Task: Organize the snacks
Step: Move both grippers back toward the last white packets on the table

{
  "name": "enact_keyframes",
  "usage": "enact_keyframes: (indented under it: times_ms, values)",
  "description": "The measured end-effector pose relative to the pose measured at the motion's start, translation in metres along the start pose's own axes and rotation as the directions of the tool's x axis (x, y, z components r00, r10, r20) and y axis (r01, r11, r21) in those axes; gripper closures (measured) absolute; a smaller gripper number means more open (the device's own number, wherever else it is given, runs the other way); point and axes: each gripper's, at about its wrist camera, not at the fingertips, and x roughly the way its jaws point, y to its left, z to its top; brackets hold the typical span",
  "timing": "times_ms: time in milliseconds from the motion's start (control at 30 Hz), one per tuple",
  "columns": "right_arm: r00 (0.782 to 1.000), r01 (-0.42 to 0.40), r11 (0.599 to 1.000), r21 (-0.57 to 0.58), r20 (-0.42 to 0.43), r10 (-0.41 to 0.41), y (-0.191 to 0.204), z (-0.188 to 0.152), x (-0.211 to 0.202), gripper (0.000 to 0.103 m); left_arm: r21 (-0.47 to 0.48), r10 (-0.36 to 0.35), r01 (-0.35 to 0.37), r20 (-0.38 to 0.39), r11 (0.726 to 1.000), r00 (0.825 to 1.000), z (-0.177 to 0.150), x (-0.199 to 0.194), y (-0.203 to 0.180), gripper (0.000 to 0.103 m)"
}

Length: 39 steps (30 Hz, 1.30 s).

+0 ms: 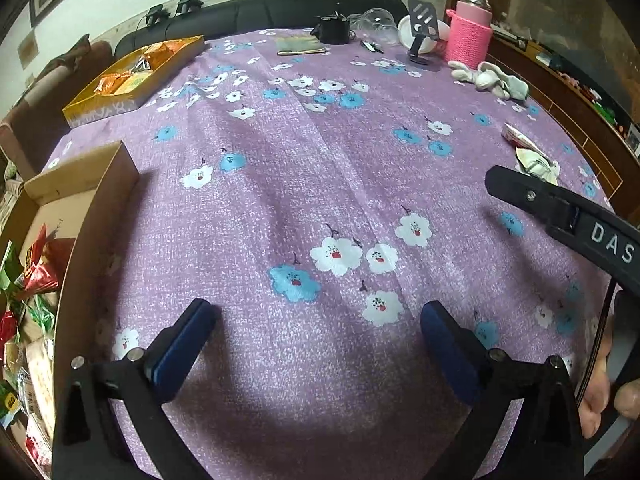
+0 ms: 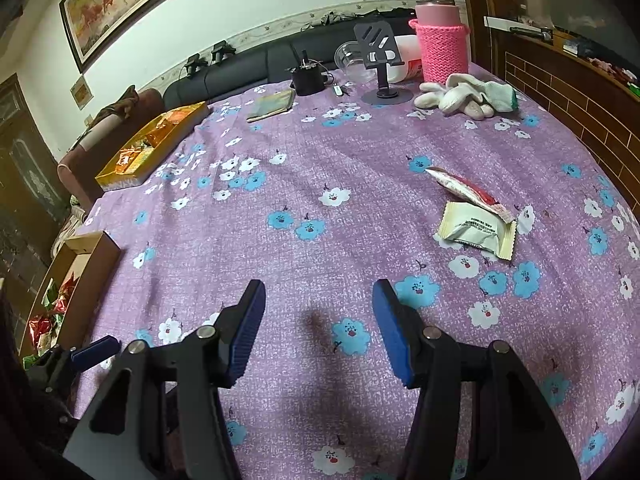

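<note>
Two snack packets lie on the purple flowered cloth at the right: a cream one [image 2: 476, 232] and a red-and-white one [image 2: 468, 190] just behind it. They also show in the left wrist view [image 1: 534, 160], partly hidden by the right gripper's body. My right gripper [image 2: 318, 320] is open and empty, short of the packets and to their left. My left gripper [image 1: 316, 344] is open and empty over bare cloth. A cardboard box [image 1: 80, 208] with several snacks stands at the left edge. A yellow tray [image 2: 156, 142] with orange packets sits at the far left.
At the back stand a pink-sleeved bottle [image 2: 440, 36], a phone stand [image 2: 384, 64], white gloves [image 2: 466, 96], a black cup [image 2: 308, 76], clear bowls [image 1: 376, 24] and a flat pouch [image 2: 272, 105]. A sofa runs behind the table. A wooden cabinet is at the right.
</note>
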Motion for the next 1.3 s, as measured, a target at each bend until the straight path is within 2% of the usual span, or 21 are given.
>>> enact_keyframes:
  times_ms: [333, 400, 500, 567, 600, 700, 900, 967, 1067, 1133, 1167, 1200, 1233, 1267, 1300]
  values:
    - [1.0, -0.006, 1.0, 0.001, 0.028, 0.006, 0.0, 0.0, -0.007, 0.046, 0.003, 0.0, 0.0, 0.001, 1.0, 1.0, -0.001, 0.0, 0.0, 0.0]
    - [0.997, -0.022, 1.0, 0.015, 0.073, 0.021, -0.005, 0.004, -0.018, 0.046, 0.003, -0.001, 0.001, 0.001, 1.0, 1.0, -0.001, 0.0, 0.0, 0.0]
    - [0.979, -0.032, 0.994, 0.106, 0.204, 0.01, -0.034, 0.015, -0.056, 0.043, 0.003, -0.001, 0.001, 0.003, 1.0, 1.0, 0.0, -0.001, 0.0, 0.0]
    - [0.97, -0.017, 0.986, 0.166, 0.242, -0.024, -0.057, 0.022, -0.071, 0.036, 0.003, -0.002, 0.002, 0.003, 1.0, 1.0, 0.0, -0.001, 0.0, 0.0]
    - [0.97, -0.011, 0.982, 0.188, 0.241, -0.035, -0.07, 0.028, -0.076, 0.036, 0.003, -0.002, 0.002, 0.003, 1.0, 1.0, 0.0, -0.001, 0.0, 0.0]
    - [0.982, 0.052, 0.979, 0.197, 0.169, -0.086, -0.092, 0.041, -0.07, 0.036, 0.003, -0.003, 0.003, 0.004, 1.0, 1.0, 0.0, 0.0, 0.0, 0.0]
    - [0.996, 0.076, 0.982, 0.173, 0.029, -0.082, -0.111, 0.057, -0.019, 0.038, 0.003, -0.003, 0.003, 0.004, 1.0, 1.0, 0.0, -0.001, 0.0, 0.0]
    - [0.997, 0.077, 0.985, 0.155, -0.01, -0.077, -0.112, 0.063, 0.003, 0.046, 0.003, -0.003, 0.003, 0.005, 1.0, 1.0, 0.0, -0.001, 0.0, 0.0]
    - [0.994, 0.085, 0.989, 0.119, -0.082, -0.076, -0.105, 0.064, 0.027, 0.065, 0.003, -0.004, 0.004, 0.004, 1.0, 1.0, -0.001, -0.001, 0.001, 0.0]
    - [0.992, 0.012, 0.996, 0.093, -0.126, 0.0, -0.092, 0.057, 0.031, 0.066, 0.004, -0.004, 0.004, 0.005, 1.0, 1.0, -0.001, -0.001, 0.001, 0.0]
    - [0.985, -0.061, 0.994, 0.09, -0.155, 0.075, -0.085, 0.053, 0.03, 0.066, 0.003, -0.005, 0.005, 0.005, 1.0, 1.0, 0.0, -0.001, 0.001, 0.0]
    - [0.947, -0.23, 0.967, 0.112, -0.204, 0.248, -0.072, 0.047, 0.029, 0.066, 0.003, -0.004, 0.004, 0.005, 1.0, 1.0, -0.001, -0.001, 0.001, 0.0]
    - [0.91, -0.336, 0.935, 0.116, -0.218, 0.354, -0.062, 0.043, 0.022, 0.066, 0.004, -0.004, 0.004, 0.005, 1.0, 1.0, -0.001, -0.001, 0.001, 0.0]
    - [0.902, -0.373, 0.924, 0.089, -0.2, 0.383, -0.055, 0.042, 0.011, 0.066, 0.004, -0.005, 0.005, 0.005, 1.0, 1.0, -0.001, -0.001, 0.001, 0.0]
    - [0.912, -0.369, 0.928, 0.053, -0.169, 0.373, -0.049, 0.042, -0.002, 0.066, 0.004, -0.005, 0.005, 0.005, 1.0, 1.0, -0.001, -0.001, 0.001, 0.0]
